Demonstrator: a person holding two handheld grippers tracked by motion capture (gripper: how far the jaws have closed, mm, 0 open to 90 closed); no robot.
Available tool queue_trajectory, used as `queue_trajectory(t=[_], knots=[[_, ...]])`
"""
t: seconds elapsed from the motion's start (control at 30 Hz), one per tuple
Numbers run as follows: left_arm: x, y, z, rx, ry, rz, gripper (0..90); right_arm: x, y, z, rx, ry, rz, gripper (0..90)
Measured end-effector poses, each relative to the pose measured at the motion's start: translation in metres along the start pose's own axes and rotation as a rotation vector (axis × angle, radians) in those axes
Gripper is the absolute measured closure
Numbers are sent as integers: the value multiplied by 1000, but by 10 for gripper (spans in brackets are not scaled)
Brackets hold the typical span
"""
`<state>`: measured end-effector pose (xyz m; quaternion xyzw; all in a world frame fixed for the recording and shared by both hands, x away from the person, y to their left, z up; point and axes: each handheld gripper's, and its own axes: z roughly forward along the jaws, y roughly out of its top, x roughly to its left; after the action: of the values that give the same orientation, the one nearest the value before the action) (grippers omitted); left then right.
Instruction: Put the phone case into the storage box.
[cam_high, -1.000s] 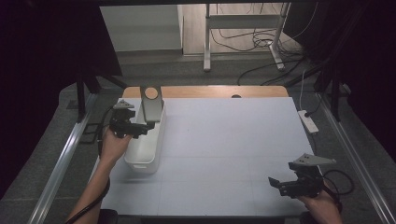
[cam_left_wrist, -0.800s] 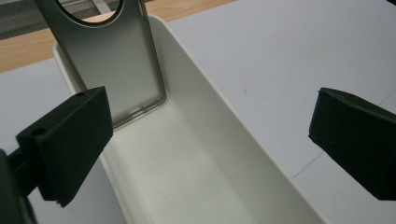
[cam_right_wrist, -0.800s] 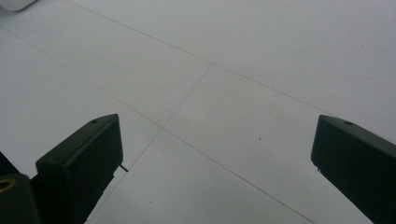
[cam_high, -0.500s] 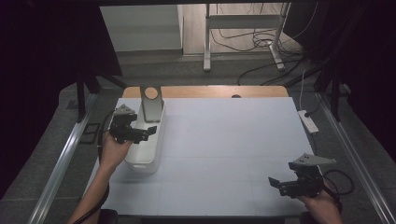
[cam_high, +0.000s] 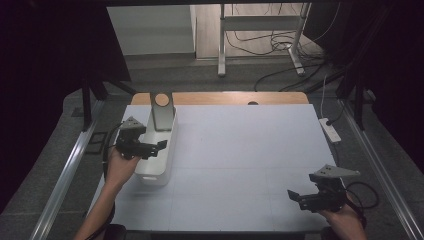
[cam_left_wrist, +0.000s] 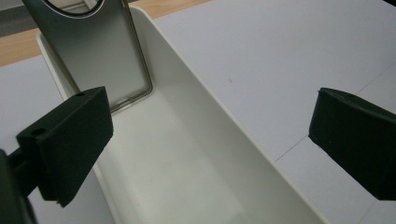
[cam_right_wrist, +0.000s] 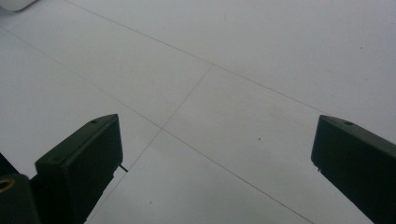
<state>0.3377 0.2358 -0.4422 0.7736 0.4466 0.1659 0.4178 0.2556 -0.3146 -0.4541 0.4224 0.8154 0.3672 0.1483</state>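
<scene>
Left tongs (cam_high: 161, 145) hang over the white bin (cam_high: 165, 165) at the left edge of the bench (cam_high: 250, 150), pads spread wide, holding nothing and touching nothing. In the left gripper view the tongs (cam_left_wrist: 210, 154) straddle the bin's right wall (cam_left_wrist: 219, 126), one pad above the bin's interior and the other out over the bench sheet. Standing at the far end of the bin is a metal plate (cam_high: 161, 112) with a round hole near its top; it leans against the end wall, lower edge on the bin floor (cam_left_wrist: 109, 60), which I judge keeps it upright and reachable from above. Rest of the bin is bare. My guess at the step in hand: lining up on the plate or on the bin wall, with the tongs not yet closed in on either. Moving rightward, the middle of the bench carries nothing. Right tongs (cam_high: 295, 195) sit low at the near right corner, well apart from the bin, likewise spread wide and empty; the right gripper view has the tongs (cam_right_wrist: 215, 168) over bare sheet with its faint seam lines, parked, as I read it.
</scene>
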Motion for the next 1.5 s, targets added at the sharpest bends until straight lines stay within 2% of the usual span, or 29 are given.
queue_trajectory(t=[0.1, 0.6, 0.77, 1.5], knots=[[-2, -3, -2, 0, -15, -3, 5, 0, 0, -1, -2, -1, 2, 22], [-8, -11, -14, -12, -20, -3, 5, 0, 0, -1, -7, -2, 2, 19], [-11, -16, -20, -20, -27, -15, 4, 0, 0, -1, -8, -2, 1, 19], [-21, -36, -46, -50, -14, -30, 5, 0, 0, -1, -10, 1, 0, 19]])
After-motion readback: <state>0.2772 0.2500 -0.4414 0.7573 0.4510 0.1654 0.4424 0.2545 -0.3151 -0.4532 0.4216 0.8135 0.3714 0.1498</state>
